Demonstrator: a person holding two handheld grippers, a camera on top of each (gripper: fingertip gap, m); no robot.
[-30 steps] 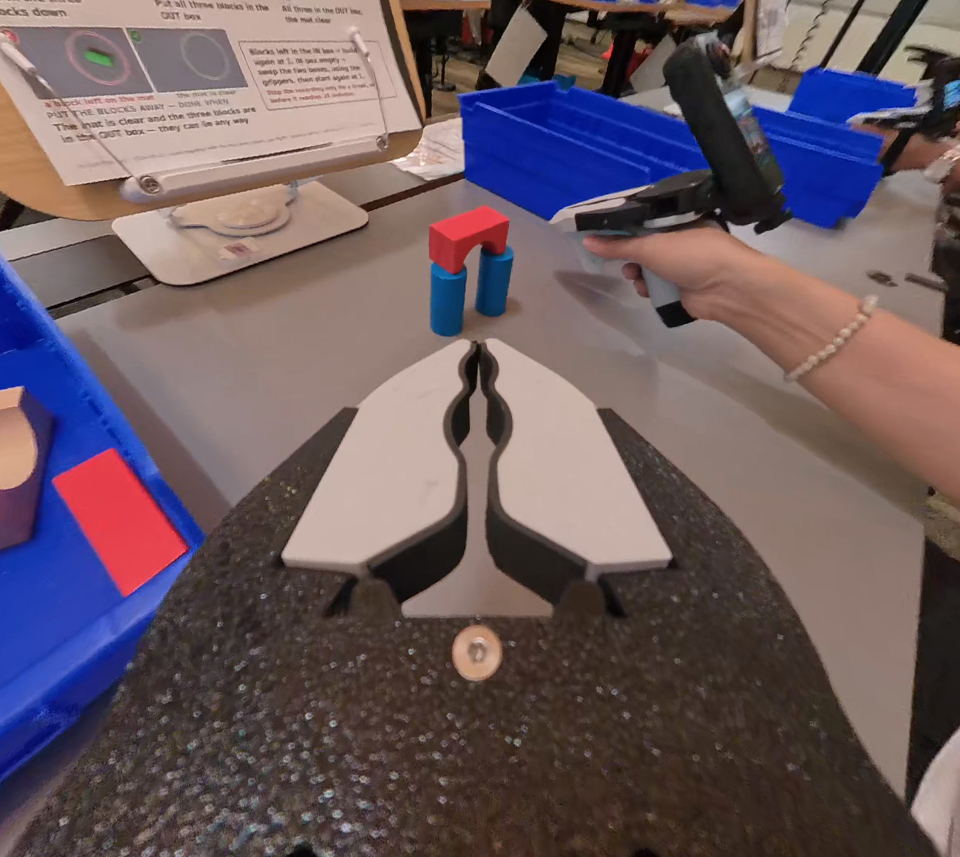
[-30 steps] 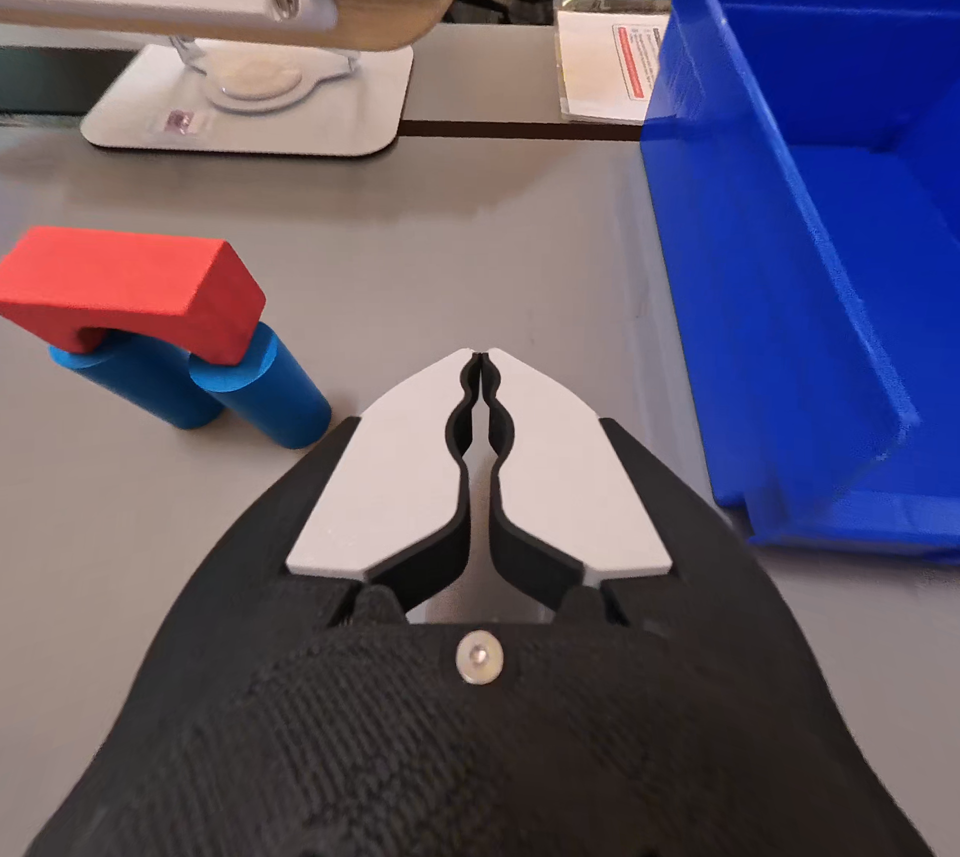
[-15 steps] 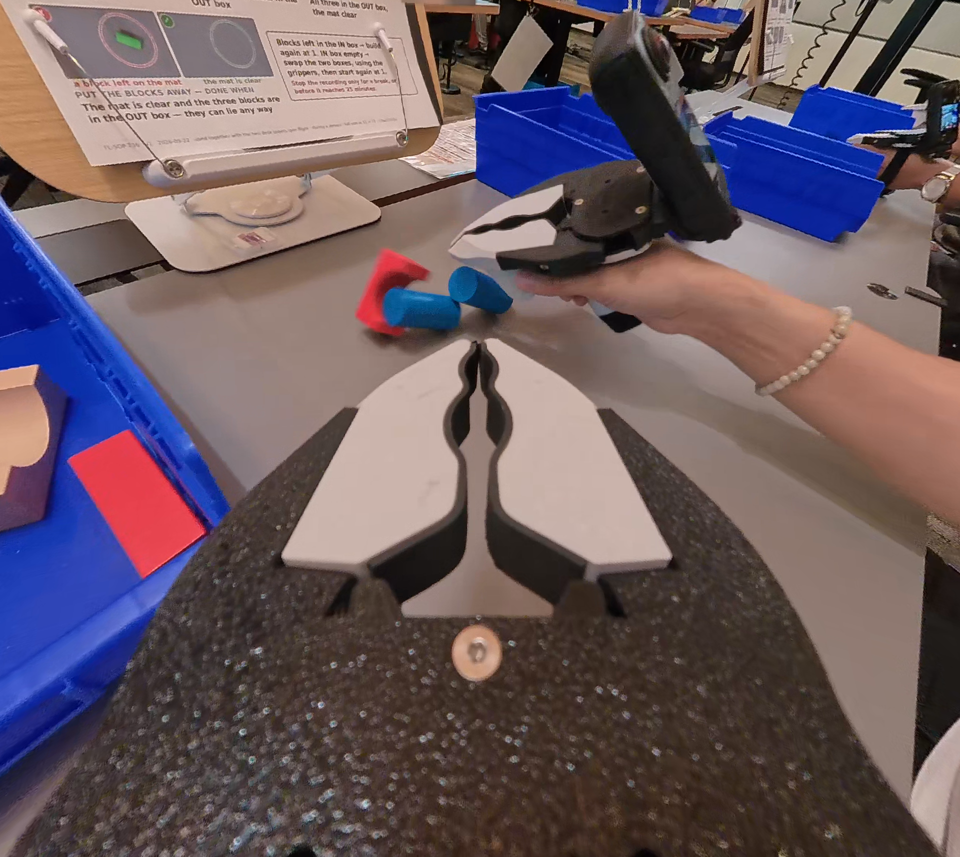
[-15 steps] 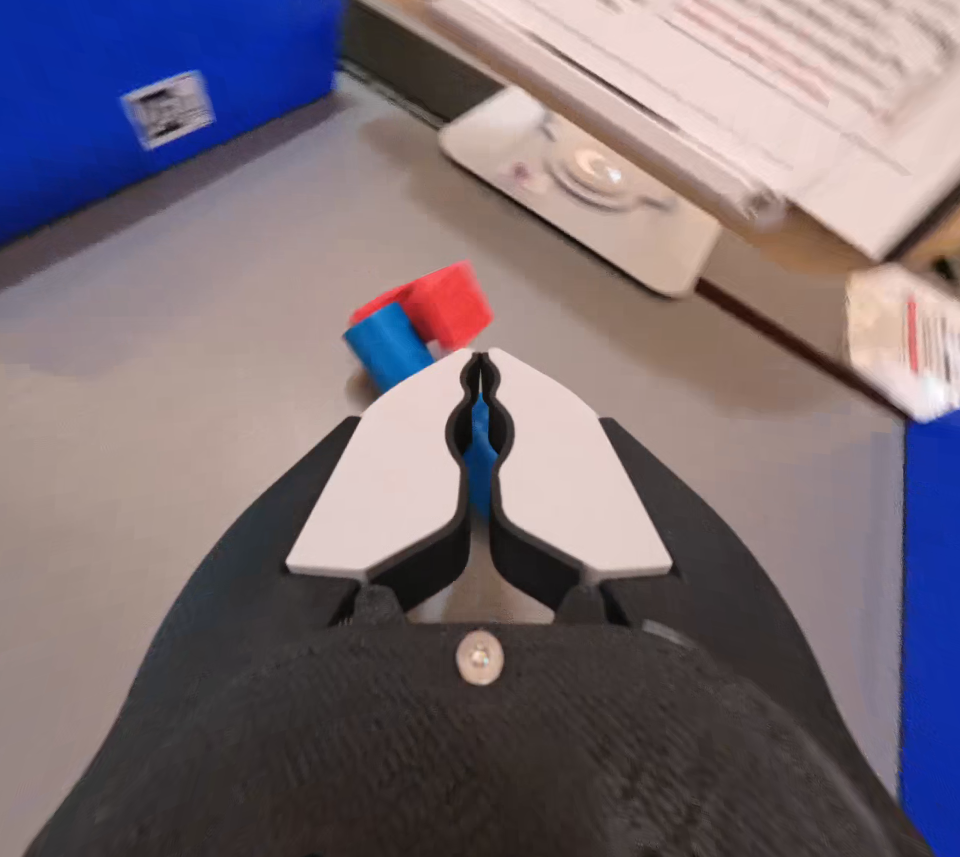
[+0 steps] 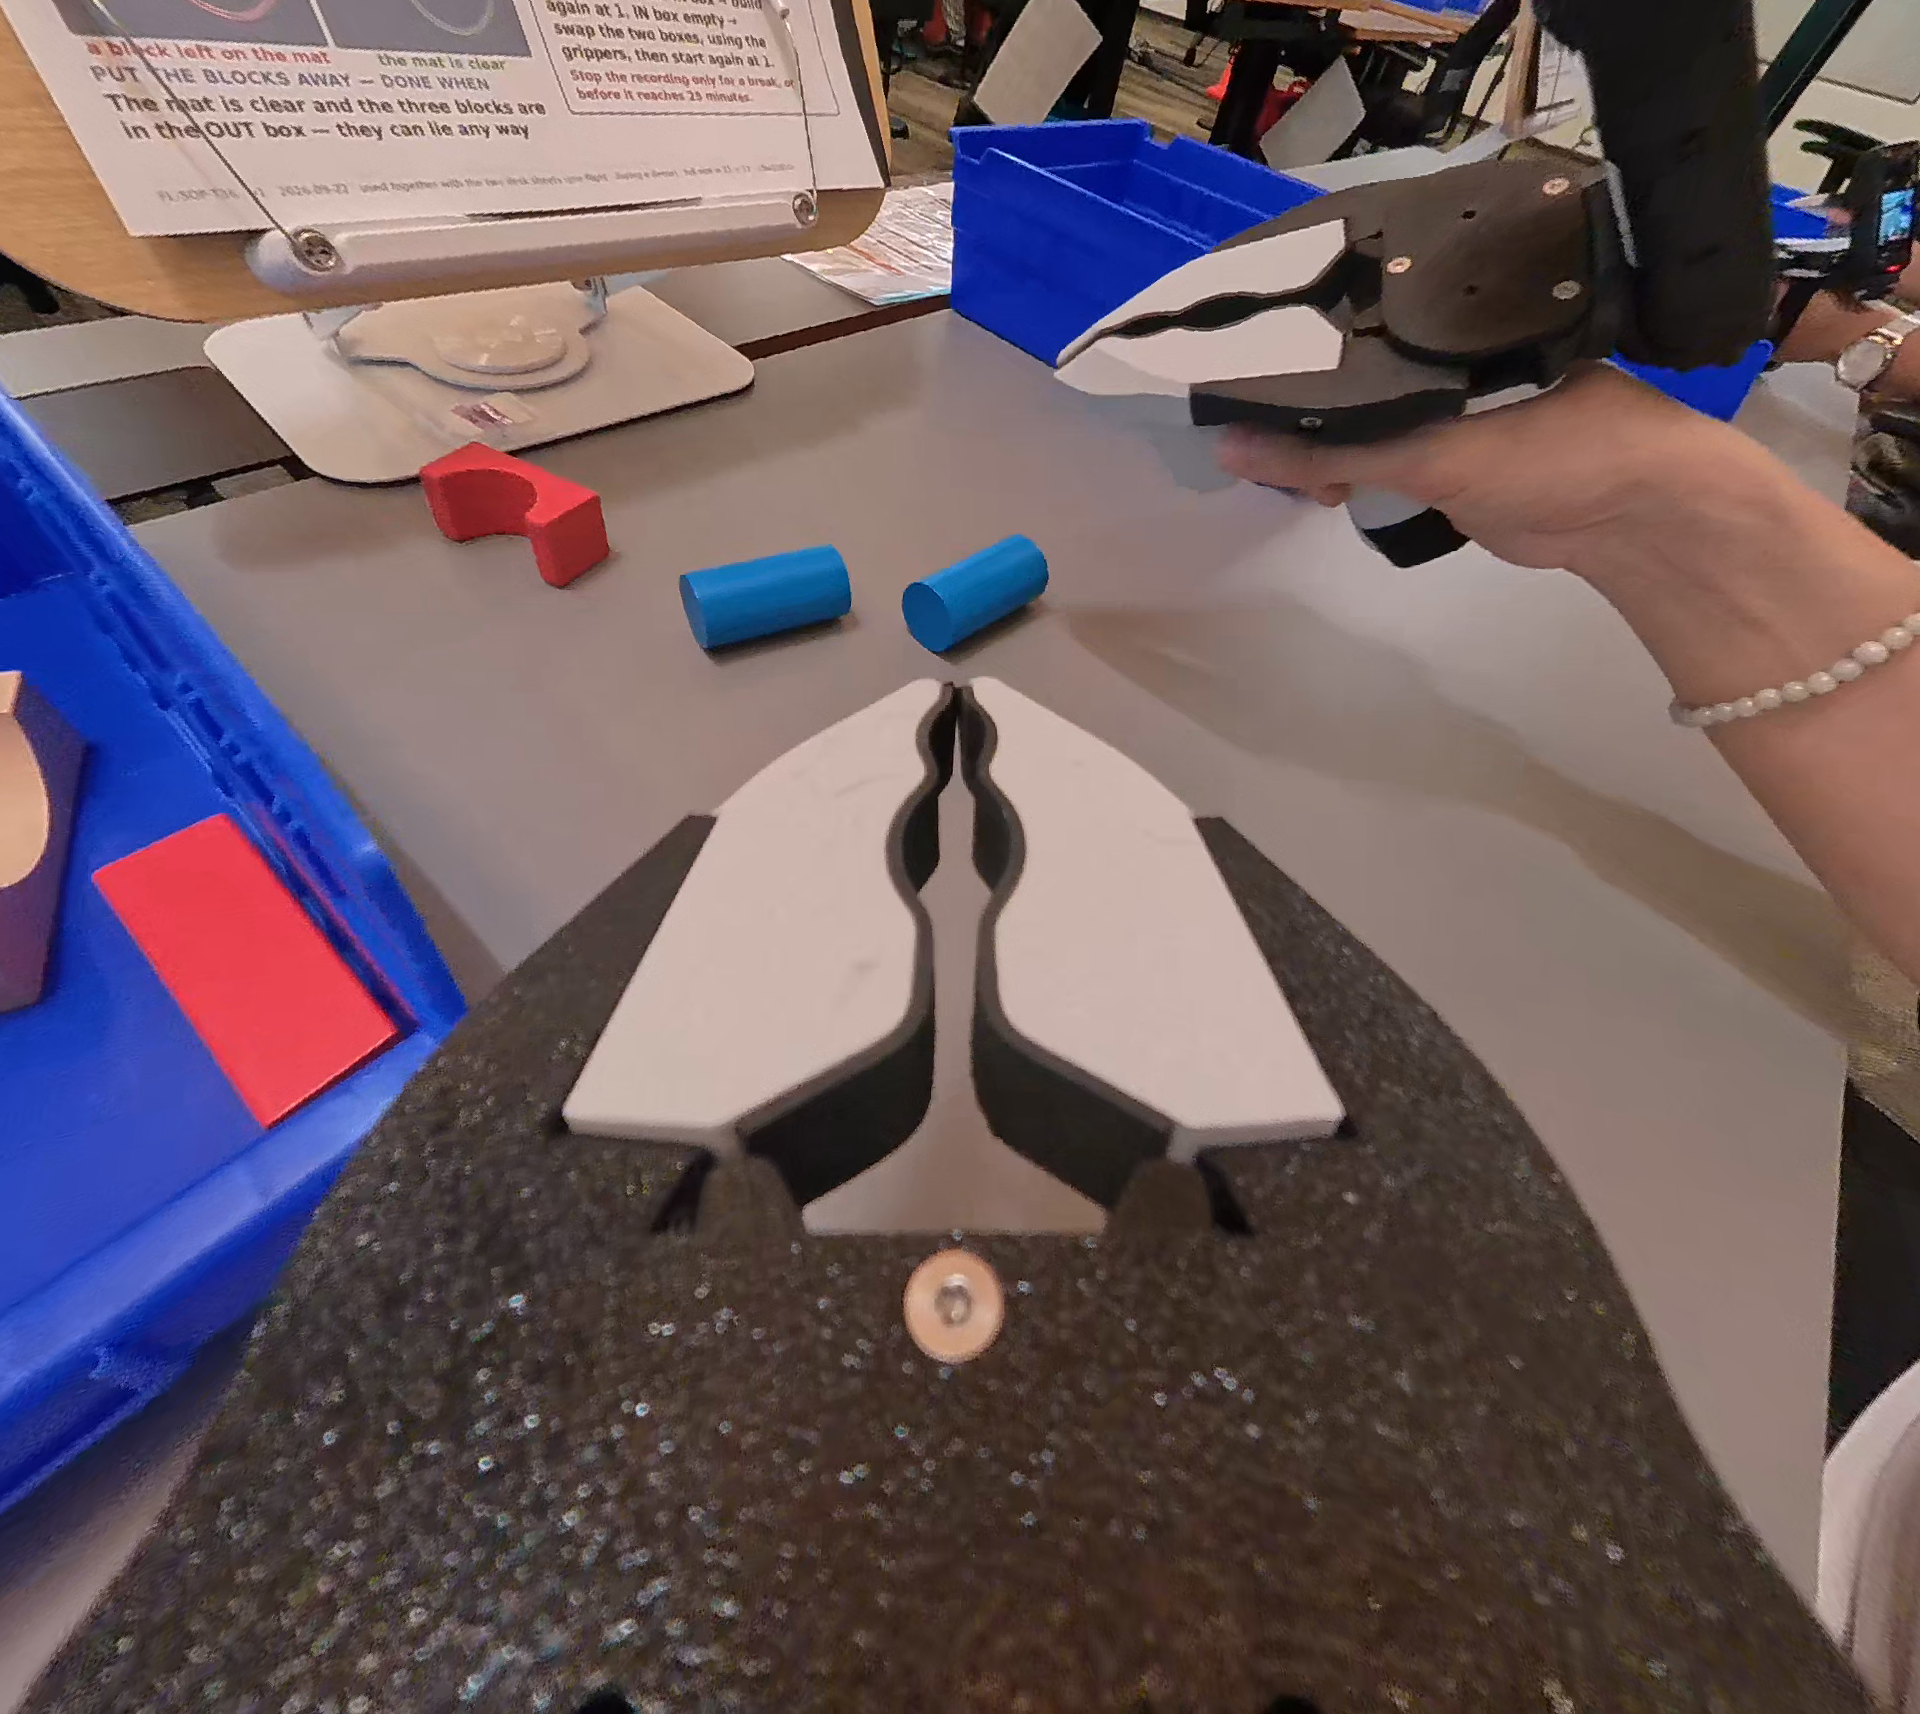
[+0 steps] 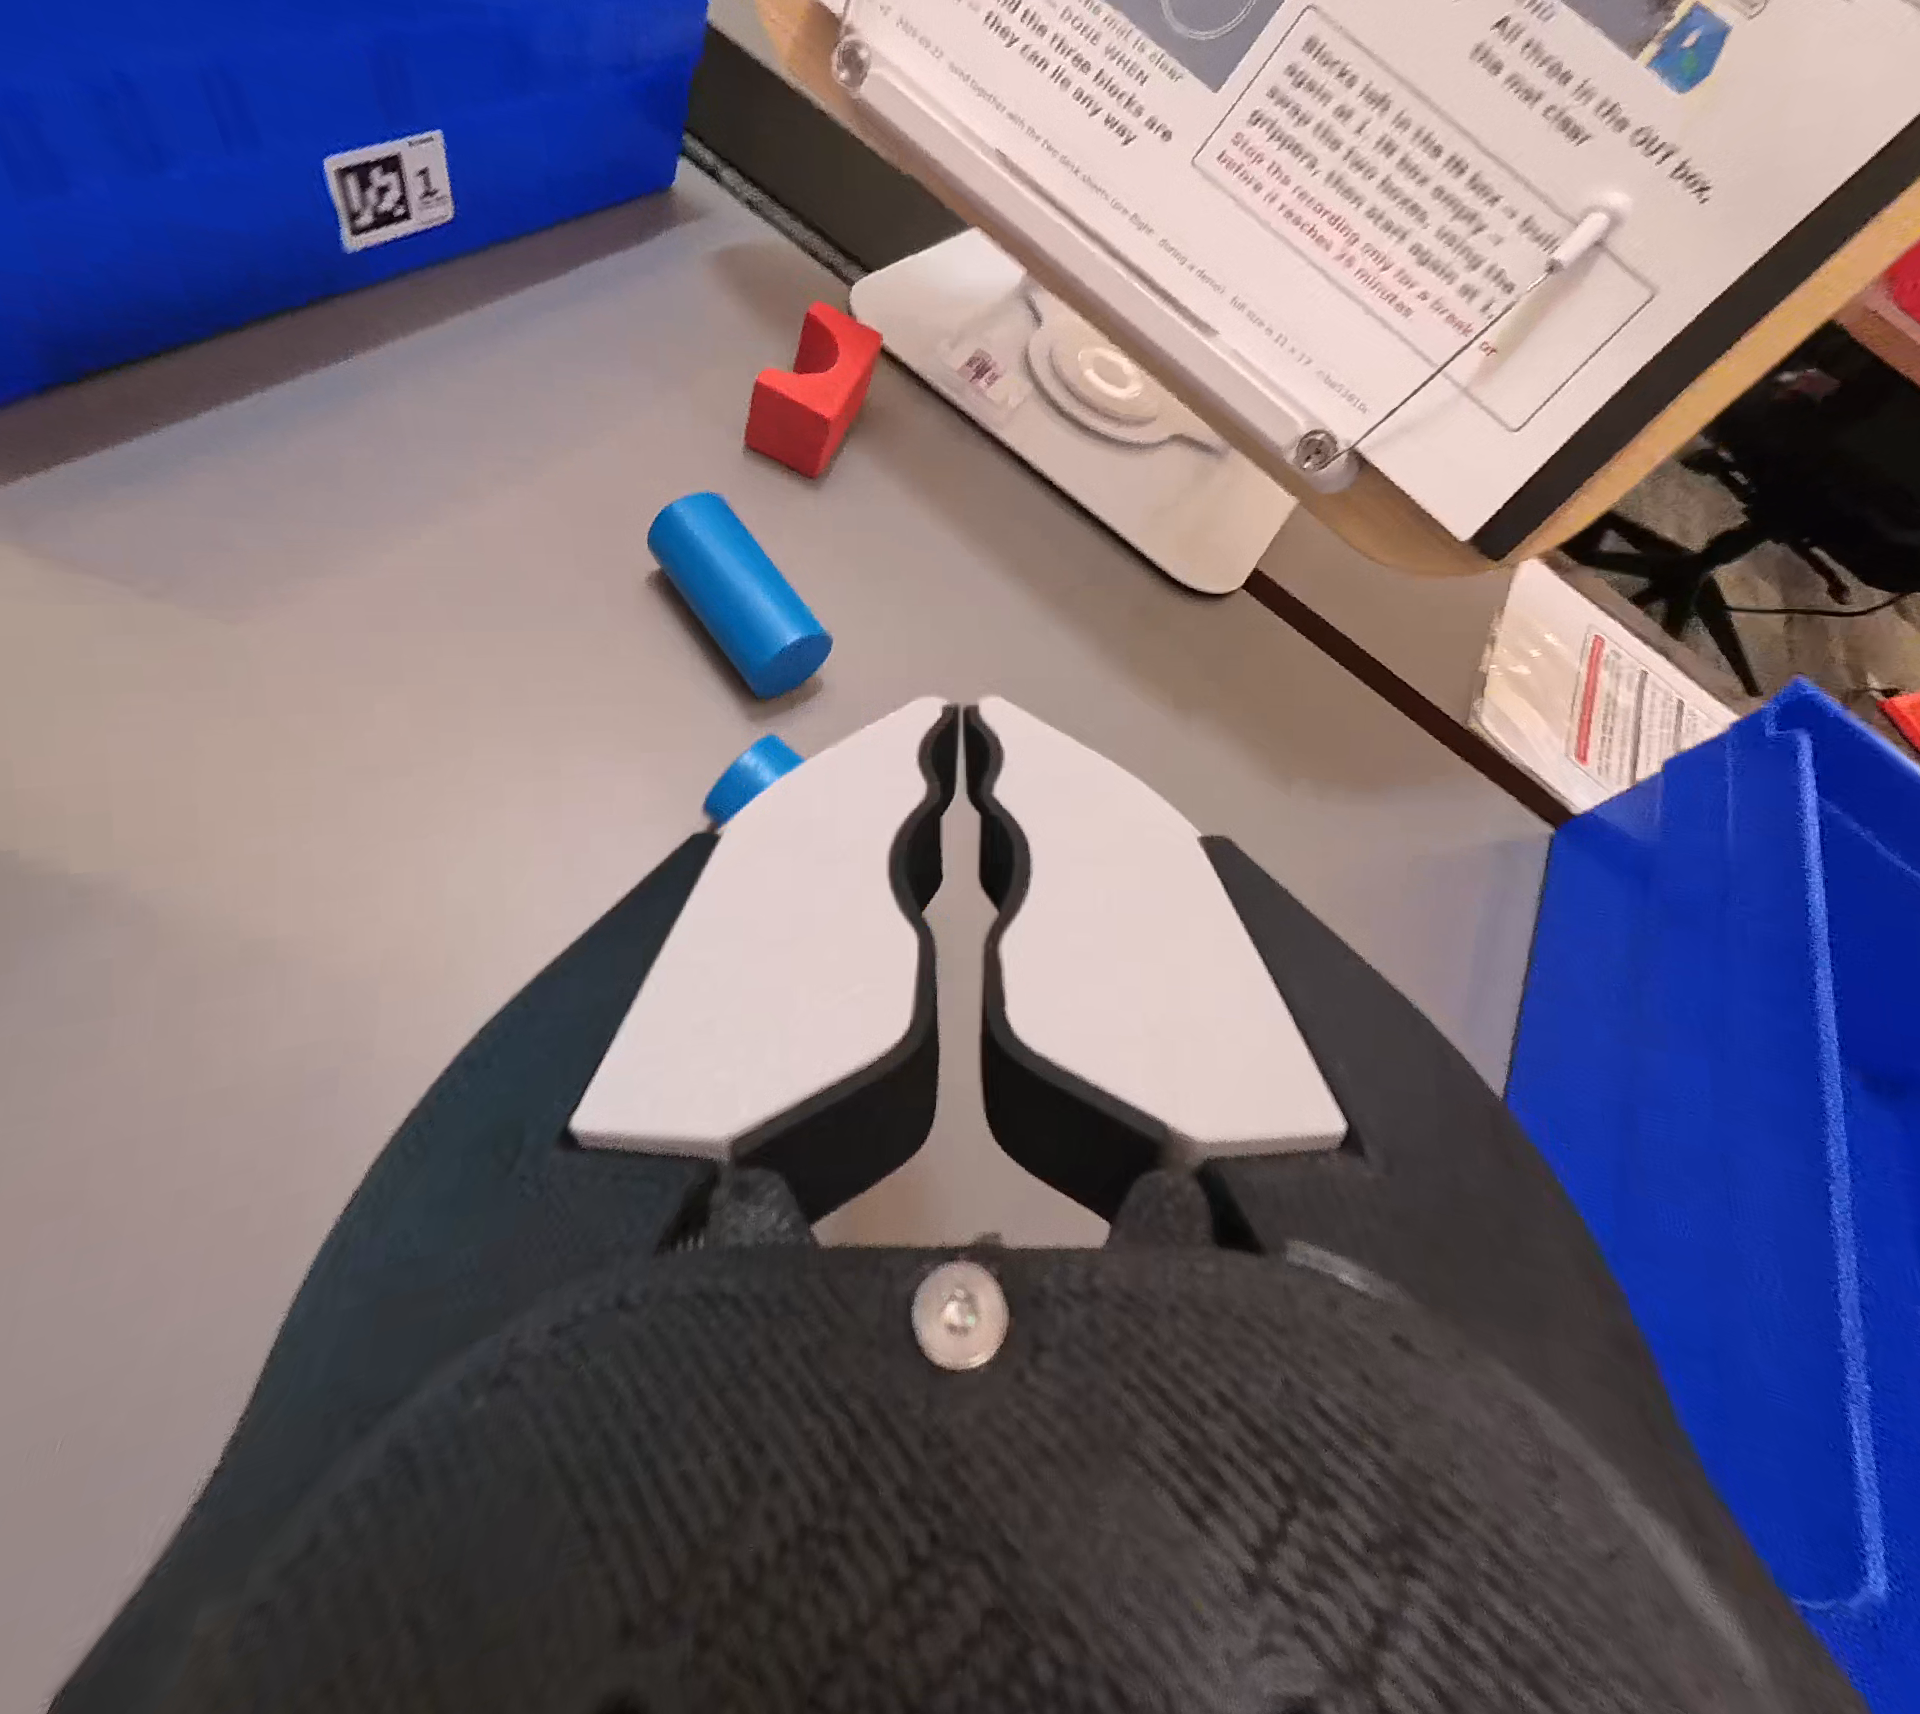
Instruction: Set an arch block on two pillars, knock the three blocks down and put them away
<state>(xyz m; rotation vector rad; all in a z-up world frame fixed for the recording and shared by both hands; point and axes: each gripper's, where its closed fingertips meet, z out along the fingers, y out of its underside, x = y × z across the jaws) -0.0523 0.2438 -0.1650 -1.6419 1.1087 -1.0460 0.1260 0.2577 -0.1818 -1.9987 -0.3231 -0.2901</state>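
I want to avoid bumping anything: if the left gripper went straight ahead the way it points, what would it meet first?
Probably the nearer blue cylinder, lying just beyond the shut left gripper on the grey table; depth is hard to judge.

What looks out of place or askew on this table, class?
Three blocks lie scattered on the grey table: two blue cylinders on their sides, pointing different ways, and a red arch tipped over near the stand. Nothing looks broken.

Red arch block (image 5: 516,511); two blue cylinders (image 5: 766,595) (image 5: 975,591); blue bins (image 6: 343,54); grey table (image 5: 1195,729).
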